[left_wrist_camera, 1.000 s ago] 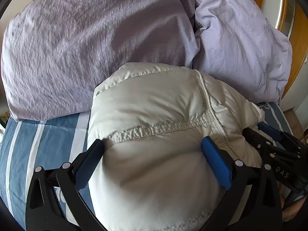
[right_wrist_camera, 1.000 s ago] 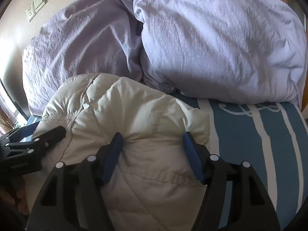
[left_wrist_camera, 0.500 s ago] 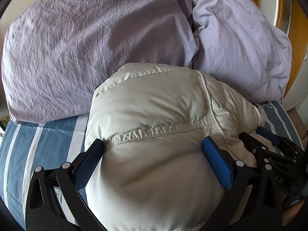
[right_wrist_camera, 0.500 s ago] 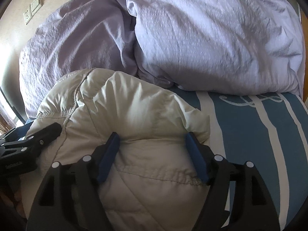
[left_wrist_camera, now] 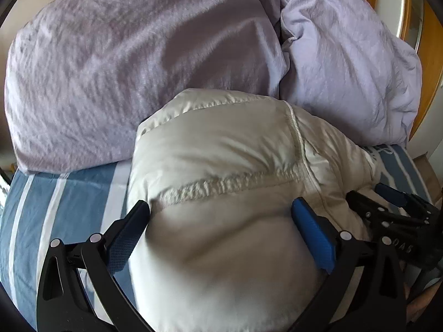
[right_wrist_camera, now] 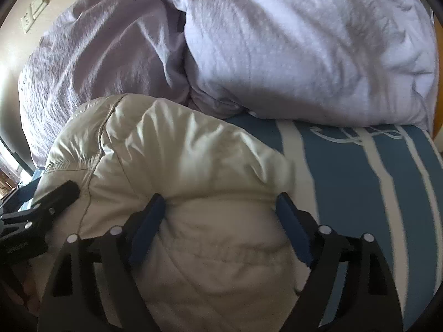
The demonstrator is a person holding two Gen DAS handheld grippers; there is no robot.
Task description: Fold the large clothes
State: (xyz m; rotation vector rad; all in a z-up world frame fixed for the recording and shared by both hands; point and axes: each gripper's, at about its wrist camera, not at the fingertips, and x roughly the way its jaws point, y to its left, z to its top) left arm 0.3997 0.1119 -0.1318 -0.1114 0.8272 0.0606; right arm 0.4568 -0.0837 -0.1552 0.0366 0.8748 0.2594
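A cream puffy down jacket (left_wrist_camera: 227,166) lies bundled on the blue striped bed; it also shows in the right wrist view (right_wrist_camera: 177,149). My left gripper (left_wrist_camera: 221,210) is open wide, its jaws straddling the jacket's left part just below a stitched seam. My right gripper (right_wrist_camera: 221,202) is open wide too, straddling the jacket's right part. The right gripper shows at the right edge of the left wrist view (left_wrist_camera: 387,213). The left gripper's finger (right_wrist_camera: 55,196) shows at the left of the right wrist view.
A crumpled lavender duvet (left_wrist_camera: 138,63) and a paler lavender pillow (right_wrist_camera: 304,41) are heaped right behind the jacket. The blue and white striped sheet (right_wrist_camera: 360,179) lies bare to the right and also to the left (left_wrist_camera: 55,207). A wooden headboard (left_wrist_camera: 432,55) stands at far right.
Both grippers have pushed slightly forward with the jacket toward the duvet. The jaws stay at the same wide opening.
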